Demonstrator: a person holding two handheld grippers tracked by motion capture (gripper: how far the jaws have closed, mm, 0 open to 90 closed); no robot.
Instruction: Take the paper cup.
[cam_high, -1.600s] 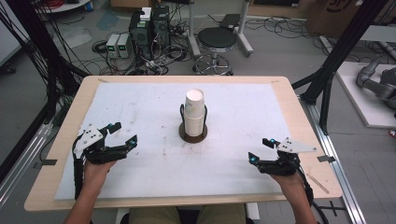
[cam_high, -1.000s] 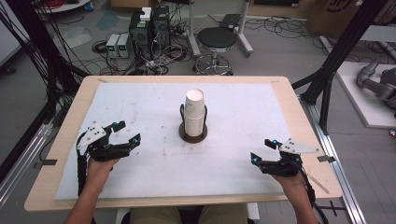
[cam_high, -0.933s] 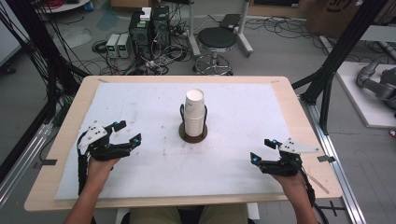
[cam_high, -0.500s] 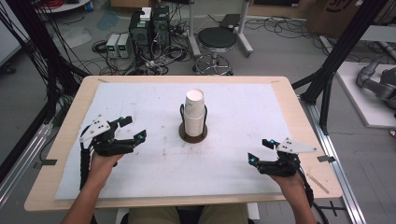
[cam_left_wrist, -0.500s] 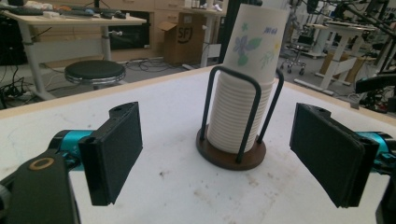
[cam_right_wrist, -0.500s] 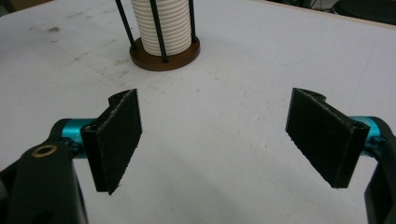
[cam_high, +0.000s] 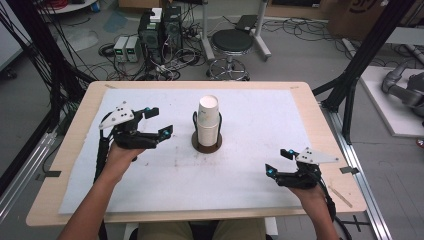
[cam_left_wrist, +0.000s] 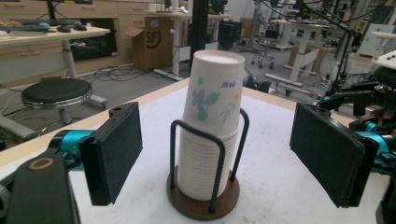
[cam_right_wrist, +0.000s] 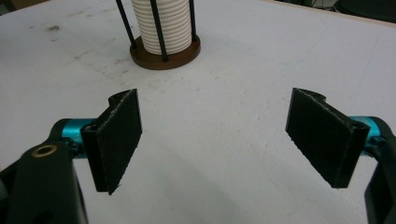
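Item: stack of white ribbed paper cups (cam_high: 208, 120), top cup printed with a small flower design, seated upright in a black wire cup holder on a round brown wooden base (cam_high: 206, 143). Location: middle of the white-covered wooden counter (cam_high: 260, 175), between the two grippers.

Left gripper (cam_high: 157, 122): jaws spread wide, holding nothing. Near the stack on its left side, not touching. In the left gripper view the stack (cam_left_wrist: 211, 121) stands centred between the two black pads (cam_left_wrist: 114, 149), farther off than the pads.

Right gripper (cam_high: 276, 161): jaws spread wide, holding nothing. Low over the counter near the front right, well apart from the holder. In the right gripper view the wooden base (cam_right_wrist: 164, 54) lies ahead and to the left of the jaw line.

Step in hand, as judged: left gripper approaching to take the top cup.

Handling notes:
- Aim the pads at the printed top cup above the wire loops, so the wire is not caught in the grip.
- Close gently; thin paper wall likely to crush.
- Lift straight up along the stack axis; nested cups may cling and come away together.
- Right gripper could steady the base if the holder lifts.

Not determinable: number of cups; how tightly they nest; the far side of the holder; the upper stack, cut off in the right gripper view; the small blue lettering on the top cup.
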